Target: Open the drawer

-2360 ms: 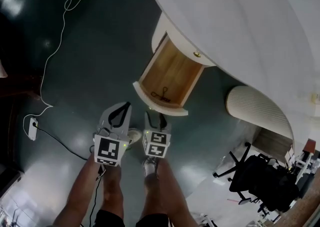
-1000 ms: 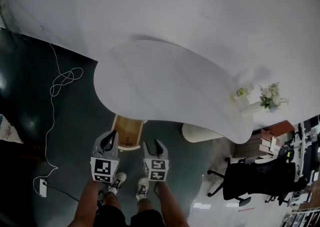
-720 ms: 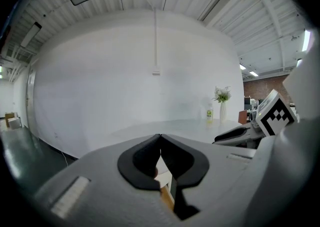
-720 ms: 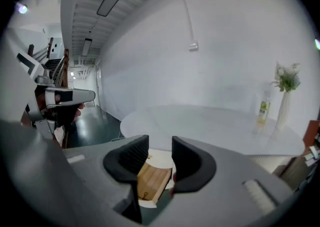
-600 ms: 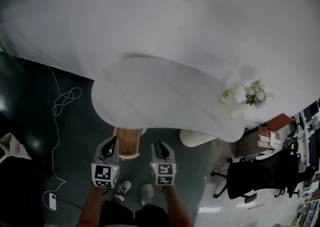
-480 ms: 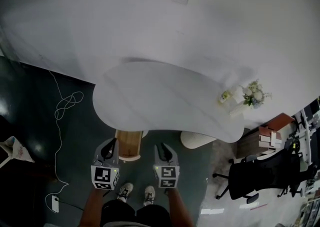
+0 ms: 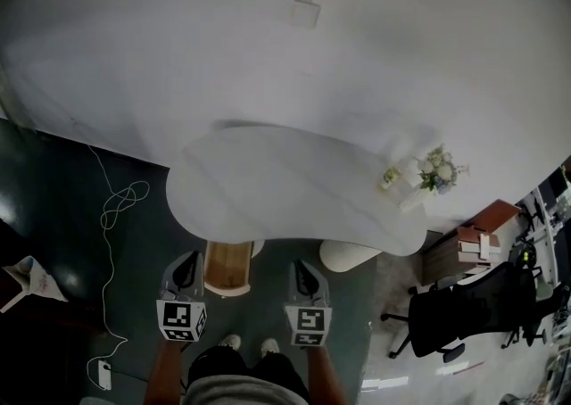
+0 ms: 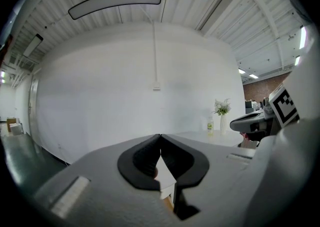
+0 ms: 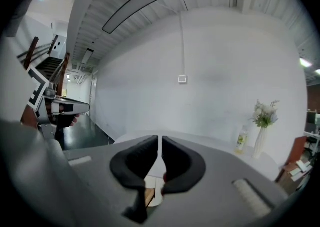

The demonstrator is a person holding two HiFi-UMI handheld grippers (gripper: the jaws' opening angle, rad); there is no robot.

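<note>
The drawer (image 7: 227,268) stands pulled out from under the white curved table (image 7: 294,189), with its wooden inside showing. My left gripper (image 7: 186,271) hangs just left of the drawer front, and its tips (image 8: 160,136) meet with nothing between them. My right gripper (image 7: 308,278) is well right of the drawer, apart from it. Its jaws (image 9: 160,138) are closing, with a thin slit left and nothing in it. Both point nearly level over the tabletop toward the white wall.
A vase of flowers (image 7: 434,167) and a small bottle (image 7: 389,177) stand at the table's right end. A white round pedestal (image 7: 348,256) sits under the table. A black office chair (image 7: 464,309) is at the right, and a white cable (image 7: 116,207) lies on the dark floor.
The view has pulled up and back from the drawer. Both grippers have risen, and the right one has drifted rightward away from the drawer front and narrowed its jaws.
</note>
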